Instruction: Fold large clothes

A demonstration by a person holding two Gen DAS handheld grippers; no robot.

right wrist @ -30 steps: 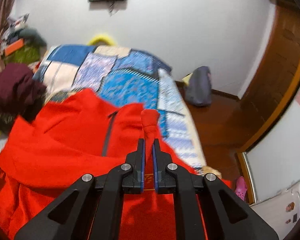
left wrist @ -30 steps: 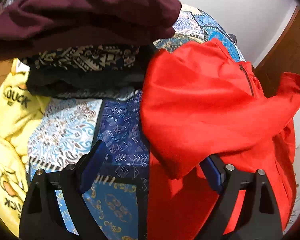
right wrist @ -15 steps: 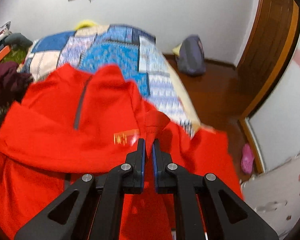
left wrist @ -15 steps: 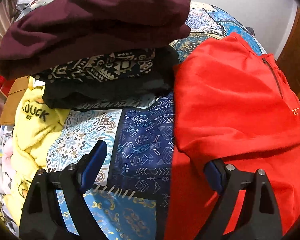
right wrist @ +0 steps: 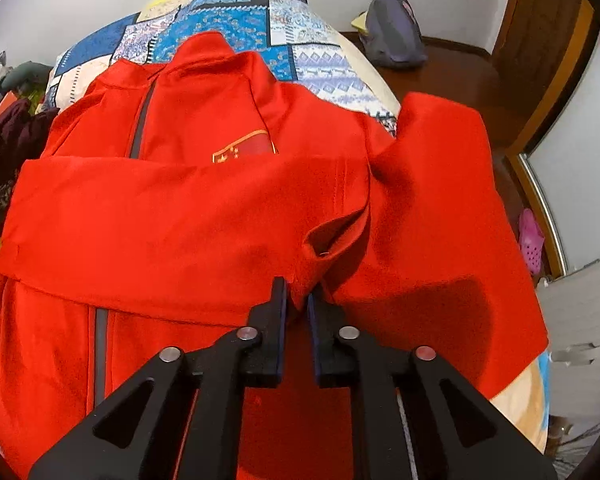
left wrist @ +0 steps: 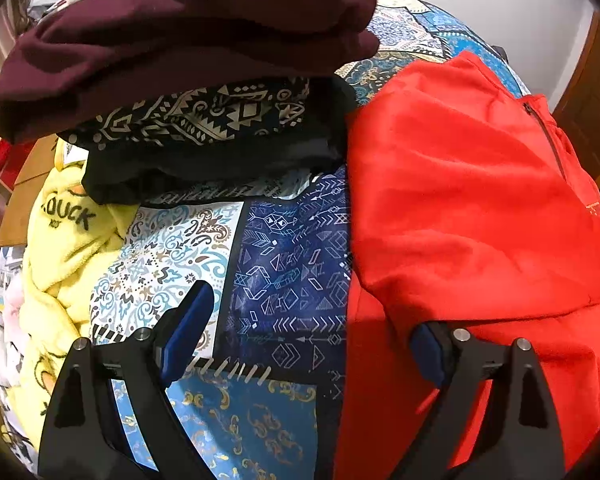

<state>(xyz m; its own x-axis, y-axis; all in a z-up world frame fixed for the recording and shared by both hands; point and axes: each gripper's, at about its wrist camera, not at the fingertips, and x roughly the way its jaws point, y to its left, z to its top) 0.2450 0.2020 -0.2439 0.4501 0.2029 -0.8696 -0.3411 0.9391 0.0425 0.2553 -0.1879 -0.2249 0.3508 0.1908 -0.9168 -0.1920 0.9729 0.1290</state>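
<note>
Yellow fleece reads "DUCK" beside red jacket.

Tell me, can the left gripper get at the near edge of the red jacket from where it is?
Probably yes. The left gripper has its jaws wide open with nothing between them, and the red jacket lies uncovered on the bedspread, its edge just beside the right-hand jaw.

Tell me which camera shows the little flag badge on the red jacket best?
The right wrist view: the flag badge faces it, sharp, beside the zip on the red jacket. The left wrist view catches only a tiny edge-on gold mark.
</note>
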